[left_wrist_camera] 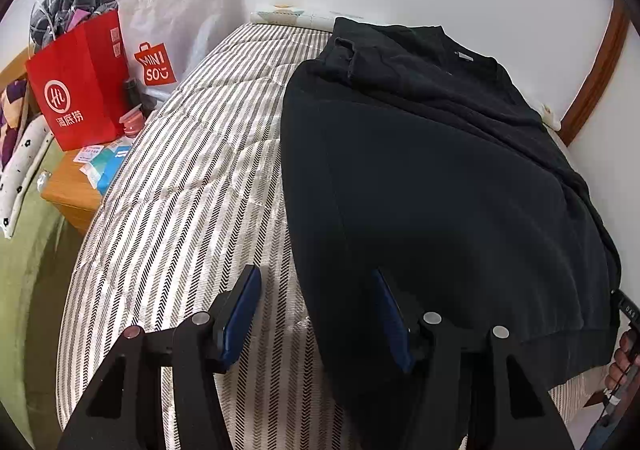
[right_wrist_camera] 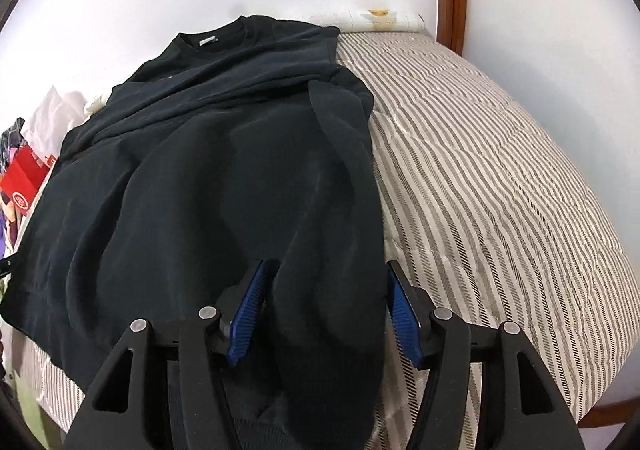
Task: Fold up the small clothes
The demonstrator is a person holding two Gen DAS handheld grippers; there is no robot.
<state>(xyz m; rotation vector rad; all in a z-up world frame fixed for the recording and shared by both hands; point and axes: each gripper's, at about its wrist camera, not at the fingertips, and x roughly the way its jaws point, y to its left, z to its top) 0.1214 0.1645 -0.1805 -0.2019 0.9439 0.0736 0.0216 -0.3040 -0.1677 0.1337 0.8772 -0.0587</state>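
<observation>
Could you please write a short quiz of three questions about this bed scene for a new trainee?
1. True or false: the black sweatshirt lies on the striped bed cover.
2. What stands at the bed's side in the left wrist view? A red paper bag; B blue bucket; C white chair.
3. Is the left gripper shut on cloth?

Key: 1 true. 2 A, the red paper bag. 3 No, its jaws are open.
</observation>
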